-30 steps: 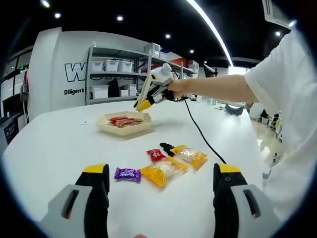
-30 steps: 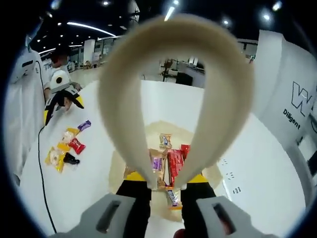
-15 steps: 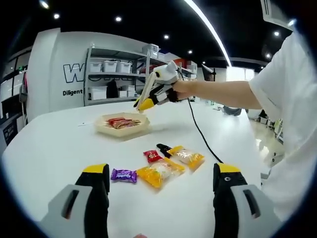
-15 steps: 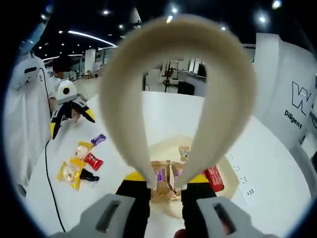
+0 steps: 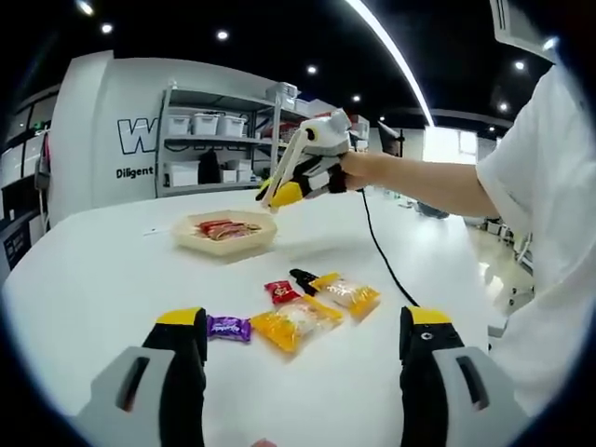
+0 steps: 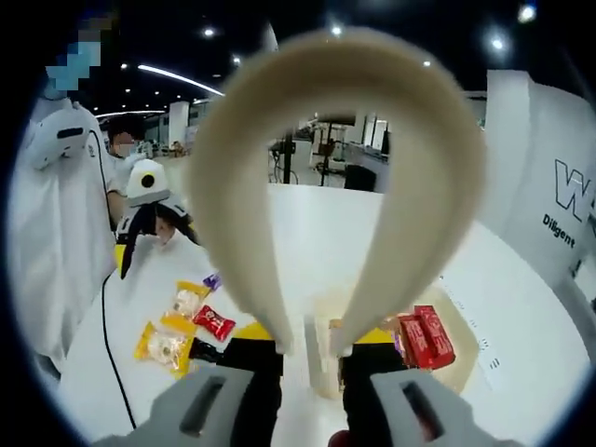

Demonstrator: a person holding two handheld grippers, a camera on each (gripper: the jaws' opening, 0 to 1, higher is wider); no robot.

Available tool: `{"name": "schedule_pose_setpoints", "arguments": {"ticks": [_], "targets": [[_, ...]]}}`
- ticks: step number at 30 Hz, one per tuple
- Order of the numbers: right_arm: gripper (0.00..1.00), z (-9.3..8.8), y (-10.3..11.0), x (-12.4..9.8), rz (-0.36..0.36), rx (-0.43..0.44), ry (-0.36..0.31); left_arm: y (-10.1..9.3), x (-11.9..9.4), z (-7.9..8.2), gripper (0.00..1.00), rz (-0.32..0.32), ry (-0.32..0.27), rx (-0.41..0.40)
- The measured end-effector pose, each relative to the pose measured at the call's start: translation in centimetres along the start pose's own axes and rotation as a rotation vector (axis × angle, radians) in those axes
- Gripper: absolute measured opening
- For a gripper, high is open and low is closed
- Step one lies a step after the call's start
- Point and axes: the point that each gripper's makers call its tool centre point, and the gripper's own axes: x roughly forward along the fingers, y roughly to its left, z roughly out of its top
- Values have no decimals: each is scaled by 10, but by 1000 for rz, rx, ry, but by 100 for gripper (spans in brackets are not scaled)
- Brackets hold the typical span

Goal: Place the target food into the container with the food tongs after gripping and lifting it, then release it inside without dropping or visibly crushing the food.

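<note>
Here the right gripper [image 6: 307, 349] clamps the cream food tongs [image 6: 340, 177], whose long axis runs straight ahead, looped end far and tips near, slightly parted with nothing between them. The container [image 5: 223, 235] lies under the tongs on the white table [image 5: 102, 270], red packets [image 6: 426, 337] inside. The person's forearm [image 5: 419, 177] reaches level across. The left gripper [image 5: 303, 372] hovers wide open, holding nothing, before loose snack packets [image 5: 298, 321]

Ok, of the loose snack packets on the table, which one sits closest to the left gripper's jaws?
The purple packet, just beyond the left jaw; the yellow packets and the red one lie farther out.
</note>
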Motion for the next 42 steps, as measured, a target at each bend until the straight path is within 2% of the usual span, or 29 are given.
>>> {"name": "schedule_pose_setpoints", "arguments": {"ticks": [14,21,32,42], "targets": [[19,-4,46,13,87,-38,2,-2,-1,-2,84,-2,-3,-6],[19,-5,70,25,155,-99,2,-1,-2,-3,84,1,-2,-7],[19,-12,94,42,218,-178,34,0,-3,-4,84,3,-2,-11],[20,-15,109,52,250,-212,43,0,-3,-5,84,2,-2,-14]]}}
